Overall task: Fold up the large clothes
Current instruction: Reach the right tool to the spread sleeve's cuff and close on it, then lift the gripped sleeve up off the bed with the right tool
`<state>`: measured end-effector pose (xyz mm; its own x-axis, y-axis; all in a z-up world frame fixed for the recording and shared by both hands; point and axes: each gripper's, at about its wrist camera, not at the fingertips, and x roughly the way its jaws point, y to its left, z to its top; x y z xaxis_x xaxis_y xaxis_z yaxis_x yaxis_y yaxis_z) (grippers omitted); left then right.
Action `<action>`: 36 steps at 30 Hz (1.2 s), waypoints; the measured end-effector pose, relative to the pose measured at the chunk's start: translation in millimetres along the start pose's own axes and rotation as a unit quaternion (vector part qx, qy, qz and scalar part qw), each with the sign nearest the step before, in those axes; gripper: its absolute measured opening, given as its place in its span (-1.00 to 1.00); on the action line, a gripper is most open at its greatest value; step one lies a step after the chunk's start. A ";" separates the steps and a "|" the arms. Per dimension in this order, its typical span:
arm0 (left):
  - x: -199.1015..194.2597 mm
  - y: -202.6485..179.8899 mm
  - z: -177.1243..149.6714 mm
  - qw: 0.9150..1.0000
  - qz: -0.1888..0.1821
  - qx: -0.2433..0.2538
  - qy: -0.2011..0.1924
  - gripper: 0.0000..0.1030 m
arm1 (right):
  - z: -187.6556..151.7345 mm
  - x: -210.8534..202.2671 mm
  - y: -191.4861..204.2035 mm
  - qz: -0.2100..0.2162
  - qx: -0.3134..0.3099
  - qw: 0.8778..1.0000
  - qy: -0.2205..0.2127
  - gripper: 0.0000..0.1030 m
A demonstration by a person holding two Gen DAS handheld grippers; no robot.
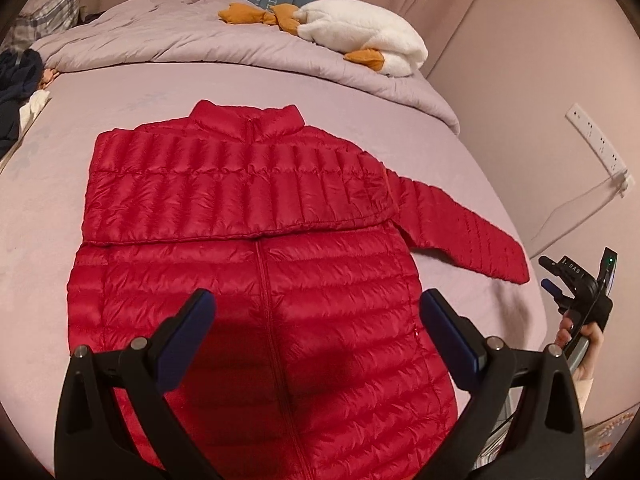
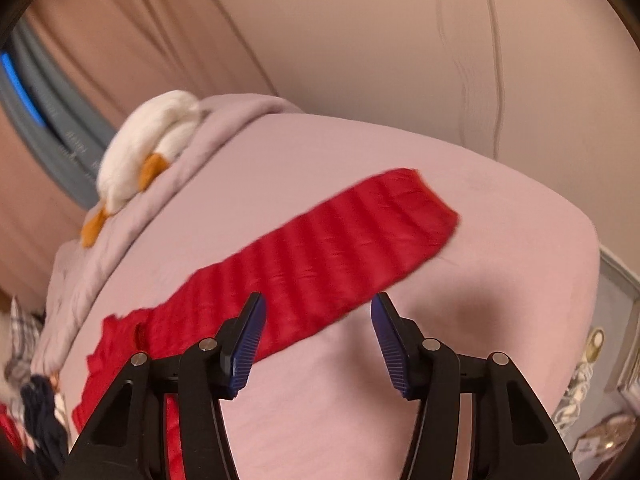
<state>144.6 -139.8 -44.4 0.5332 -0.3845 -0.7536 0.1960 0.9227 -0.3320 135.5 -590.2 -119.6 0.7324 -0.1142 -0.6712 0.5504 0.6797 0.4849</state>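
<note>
Red puffy quilted jacket (image 1: 256, 280) flat on the pink bed sheet (image 1: 160, 92), zip side up, collar toward the far edge of the bed. One sleeve already folded across the chest, like a band from side to side. Other long red sleeve (image 2: 332, 248) not yet folded, sticking out toward the right edge of the bed.

Left gripper (image 1: 318, 304) above the lower half of the jacket, right over the zip. Fingers wide apart, holding nothing.

Right gripper (image 2: 318, 304) out by the right edge of the bed, much closer to the loose sleeve than the left one. Fingers wide apart too, nothing between them.

From the right wrist view: sleeve just ahead of the fingers, lying crosswise. Long way of the sleeve slanted, shoulder end near and to the left, cuff end farther and to the right. Left finger over the near edge of the sleeve, right finger over bare sheet beside it. Touching the cloth or not: cannot tell, a bit blurry.

Probably next: pinch the sleeve with the right gripper and bring it over the chest. Best to grab more toward the cuff, so a reach forward and to the right. Soft, slippery cloth, likely to slide out of a weak pinch.

Lilac folded quilt (image 1: 160, 36) and white plush goose (image 1: 360, 36) at the far edge, well apart from the jacket.
</note>
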 end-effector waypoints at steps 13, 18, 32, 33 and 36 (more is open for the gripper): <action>35.9 -6.3 -6.4 0.999 0.022 0.018 0.037 0.97 | 19.6 33.7 -76.7 -0.035 0.124 0.992 0.000 0.09; 41.9 -5.6 -6.0 0.998 0.030 0.018 0.043 0.97 | 19.6 42.1 -103.9 -0.037 0.170 0.985 -0.004 0.09; 40.8 3.4 -2.0 0.998 0.045 0.011 0.035 0.97 | 14.1 82.3 -91.4 0.039 0.188 0.981 0.008 -0.24; 38.0 7.1 -1.2 0.998 0.048 0.008 0.032 0.97 | 14.5 81.4 -88.2 0.029 0.183 0.983 0.007 -0.44; 30.4 18.3 0.5 0.998 0.055 -0.002 0.022 0.97 | 17.8 71.5 -77.7 0.007 0.161 0.987 -0.009 -0.82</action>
<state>164.8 -134.6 -73.1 0.5144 -0.2818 -0.8099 0.1347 0.9593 -0.2483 152.2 -664.1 -195.4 0.7464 -0.1207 -0.6545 0.6368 0.4152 0.6496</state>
